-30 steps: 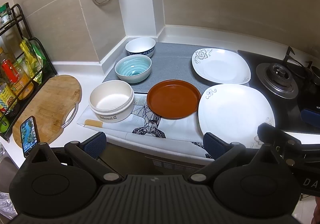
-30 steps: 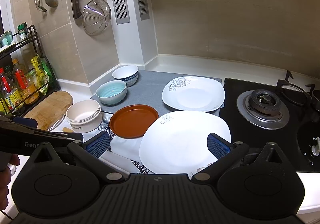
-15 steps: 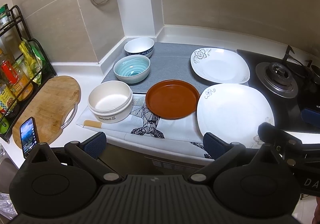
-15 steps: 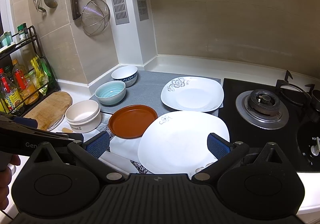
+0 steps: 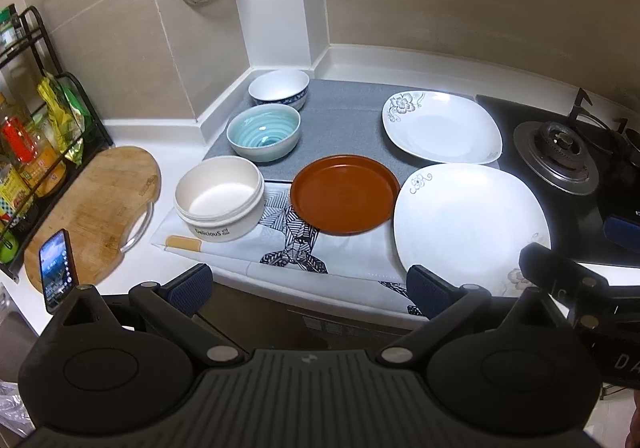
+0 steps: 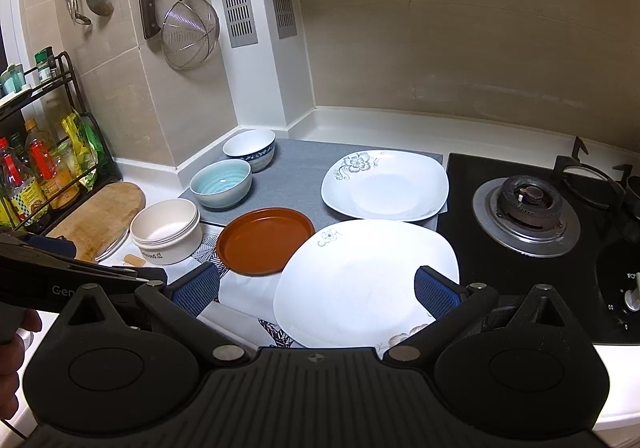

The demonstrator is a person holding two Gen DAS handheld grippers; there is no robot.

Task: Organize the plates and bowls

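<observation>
On the counter stand a cream bowl, a light blue bowl and a white bowl with a blue band in a row towards the corner. A brown plate lies beside them, with a large white square plate near the front edge and a second flowered white plate behind it. My left gripper hangs open in front of the counter edge, empty. My right gripper is open above the near white plate, holding nothing.
A gas hob takes up the right side. A wooden cutting board, a phone and a rack of bottles stand at the left. A strainer and utensils hang on the wall. A patterned cloth lies under the front dishes.
Both views have drifted very slightly; the dishes stay in place and both grippers remain open.
</observation>
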